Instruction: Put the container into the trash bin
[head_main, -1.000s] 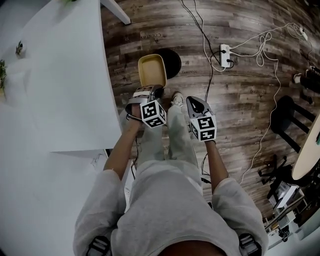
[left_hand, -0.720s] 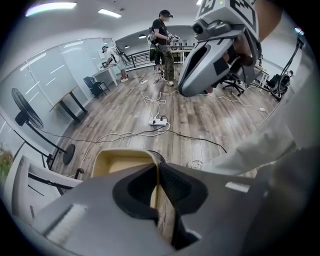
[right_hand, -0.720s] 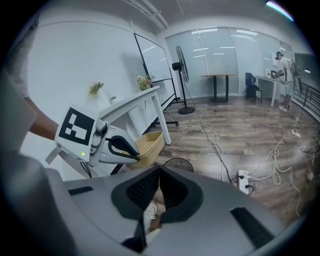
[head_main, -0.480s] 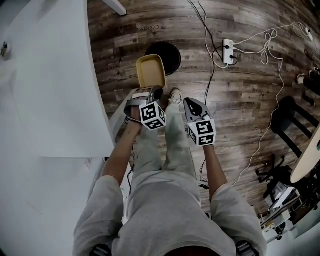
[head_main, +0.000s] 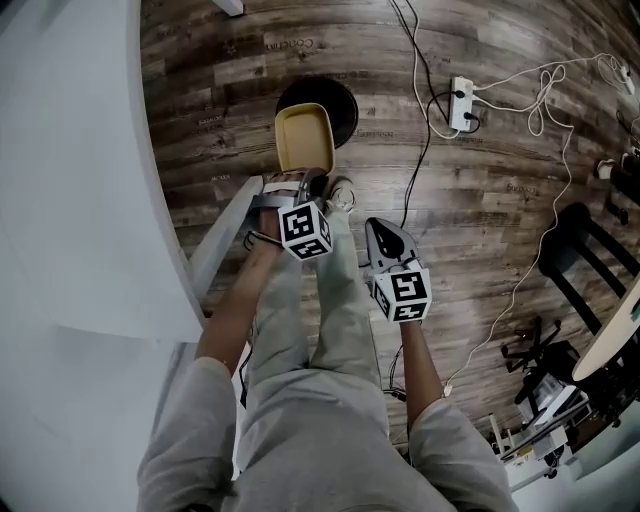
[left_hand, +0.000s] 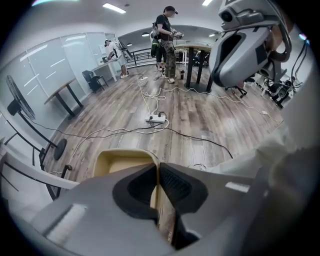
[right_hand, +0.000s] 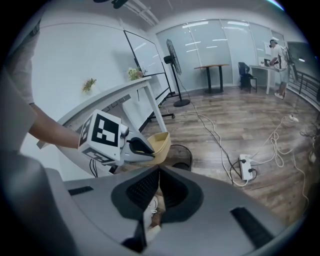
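Observation:
A shallow yellow container (head_main: 304, 138) hangs over the near edge of a round black trash bin (head_main: 322, 98) on the wood floor. My left gripper (head_main: 306, 181) is shut on the container's near rim; in the left gripper view the pads pinch the rim (left_hand: 155, 172) with the tray (left_hand: 117, 161) to their left. My right gripper (head_main: 384, 236) hangs lower right of it, shut and holding nothing. The right gripper view shows its jaws (right_hand: 158, 186) meeting, with the container (right_hand: 159, 142) and the bin (right_hand: 182, 156) ahead.
A white table (head_main: 80, 200) fills the left, its slanted leg (head_main: 225, 235) close to my left arm. A power strip (head_main: 462, 105) and cables (head_main: 540, 180) lie on the floor to the right. A black stool (head_main: 580, 230) stands far right. My legs and shoe (head_main: 343, 192) are below.
Both grippers have sunk toward the floor. The container went down with the left gripper and now sits closer to the bin, which shows more fully behind it.

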